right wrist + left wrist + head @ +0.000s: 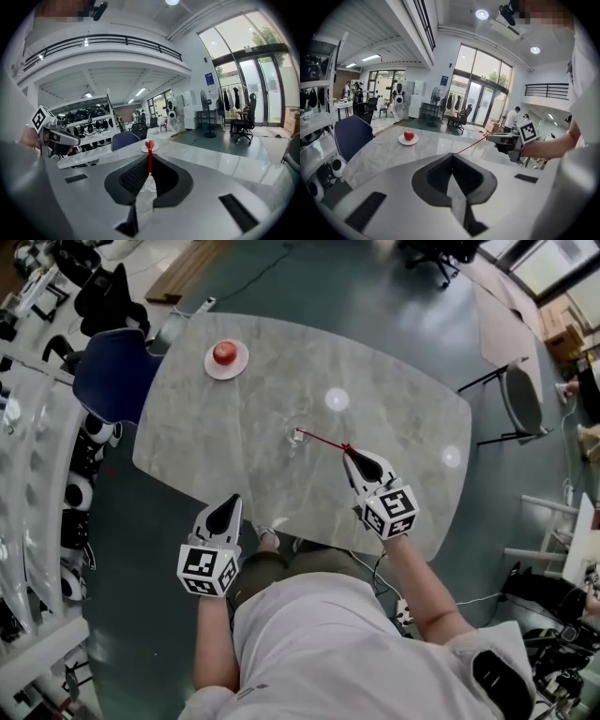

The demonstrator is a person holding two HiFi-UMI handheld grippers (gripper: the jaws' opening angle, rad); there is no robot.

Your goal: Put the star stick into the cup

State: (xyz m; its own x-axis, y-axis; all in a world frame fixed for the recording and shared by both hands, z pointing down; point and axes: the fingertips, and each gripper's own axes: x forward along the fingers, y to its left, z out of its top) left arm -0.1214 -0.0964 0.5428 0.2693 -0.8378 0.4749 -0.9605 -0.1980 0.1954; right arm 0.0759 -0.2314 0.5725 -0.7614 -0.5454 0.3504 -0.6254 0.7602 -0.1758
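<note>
A thin red star stick [323, 441] slants over the grey marble table [403, 427]. My right gripper [349, 456] is shut on it near the star end. The stick's far end reaches the mouth of a clear glass cup [296, 438] at the table's middle. In the right gripper view the stick [150, 161] runs down from the jaws [150, 157] toward the cup [148, 183]. From the left gripper view the stick [469, 146] shows beside the right gripper [490, 137]. My left gripper [231, 501] hovers at the near table edge, shut and holding nothing [452, 157].
A red apple [225, 353] sits on a white plate [212, 367] at the table's far left. A blue chair [112, 376] stands beyond that corner, and a grey chair [525, 399] on the right. Shelves [33, 484] line the left side.
</note>
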